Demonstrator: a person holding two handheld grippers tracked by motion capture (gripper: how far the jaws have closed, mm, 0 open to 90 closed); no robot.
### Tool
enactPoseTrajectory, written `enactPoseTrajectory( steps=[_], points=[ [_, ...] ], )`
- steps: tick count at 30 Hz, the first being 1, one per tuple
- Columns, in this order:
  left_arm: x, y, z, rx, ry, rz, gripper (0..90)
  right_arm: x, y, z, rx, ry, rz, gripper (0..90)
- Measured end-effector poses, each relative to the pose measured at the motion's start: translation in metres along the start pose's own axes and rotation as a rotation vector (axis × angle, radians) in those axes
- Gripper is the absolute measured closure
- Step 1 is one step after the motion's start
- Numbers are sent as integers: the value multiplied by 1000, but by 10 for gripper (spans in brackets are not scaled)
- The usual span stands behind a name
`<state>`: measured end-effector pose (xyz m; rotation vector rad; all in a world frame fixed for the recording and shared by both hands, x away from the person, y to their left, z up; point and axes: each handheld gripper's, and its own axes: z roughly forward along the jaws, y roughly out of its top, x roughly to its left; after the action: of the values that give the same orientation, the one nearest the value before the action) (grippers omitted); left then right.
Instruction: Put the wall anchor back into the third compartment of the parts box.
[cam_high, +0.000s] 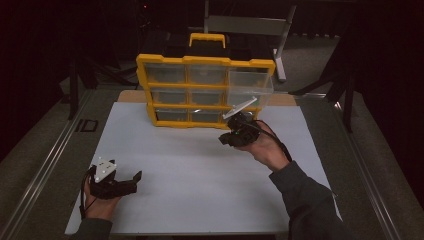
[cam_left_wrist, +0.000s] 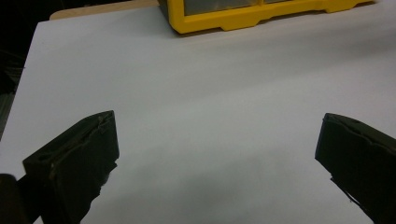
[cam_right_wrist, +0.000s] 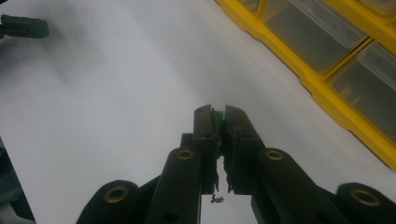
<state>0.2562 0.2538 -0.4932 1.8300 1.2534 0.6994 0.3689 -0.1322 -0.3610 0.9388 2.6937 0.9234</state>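
- The right gripper (cam_high: 235, 131) was found at about two o'clock on the white mat (cam_high: 190, 170), just in front of the yellow organiser (cam_high: 205, 90).
- Its jaws were nearly closed on a small green piece (cam_right_wrist: 218, 116), pinched at the tips.
- A clear drawer (cam_high: 250, 87) was seen pulled out at the organiser's upper right, tilted, directly above that gripper.
- The left gripper (cam_high: 131, 181) was held at eight o'clock on the mat, jaws wide apart, nothing between them.
- Step judged in hand: carrying the green piece to the open drawer.
- Next move was judged to call for a lift over the drawer's rim, then release.
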Motion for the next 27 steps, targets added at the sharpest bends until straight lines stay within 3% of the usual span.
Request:
enactPoseTrajectory(
  steps=[27],
  points=[
    [0,0,1,0,0,0,1,-10,10,-27,-37,9,16,841]
  ],
)
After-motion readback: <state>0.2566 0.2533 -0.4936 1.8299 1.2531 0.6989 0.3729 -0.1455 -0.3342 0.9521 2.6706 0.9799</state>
